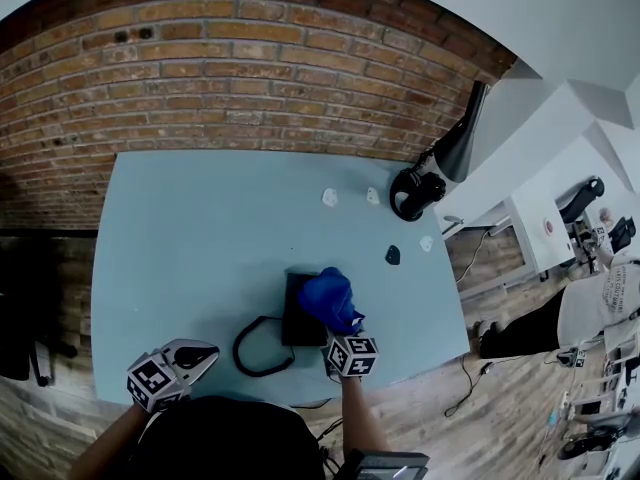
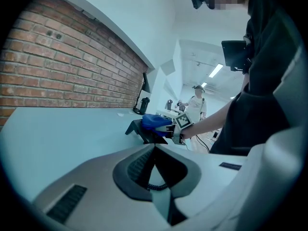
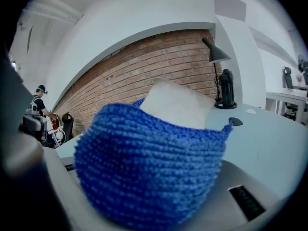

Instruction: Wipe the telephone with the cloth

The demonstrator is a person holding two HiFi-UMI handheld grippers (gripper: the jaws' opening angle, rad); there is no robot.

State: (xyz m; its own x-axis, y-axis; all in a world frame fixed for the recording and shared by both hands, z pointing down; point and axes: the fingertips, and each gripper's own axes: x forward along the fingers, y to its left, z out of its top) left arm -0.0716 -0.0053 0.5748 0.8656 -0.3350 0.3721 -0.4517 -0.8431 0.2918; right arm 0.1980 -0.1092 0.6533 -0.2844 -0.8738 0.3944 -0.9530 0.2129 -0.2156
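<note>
The right gripper (image 1: 345,330) holds the blue cloth (image 1: 326,296) tightly between its fingers. The cloth bulges ahead of the fingers and lies on the black telephone (image 1: 295,320), which stands on the surface (image 1: 200,228). The left gripper (image 1: 204,354) is apart from it, with its fingers closed together and empty. The coiled cord (image 1: 250,356) lies ahead of their tips.

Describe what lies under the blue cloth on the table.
The black telephone lies under the cloth, which the right gripper holds. Its left side shows; the cloth covers its right part.
</note>
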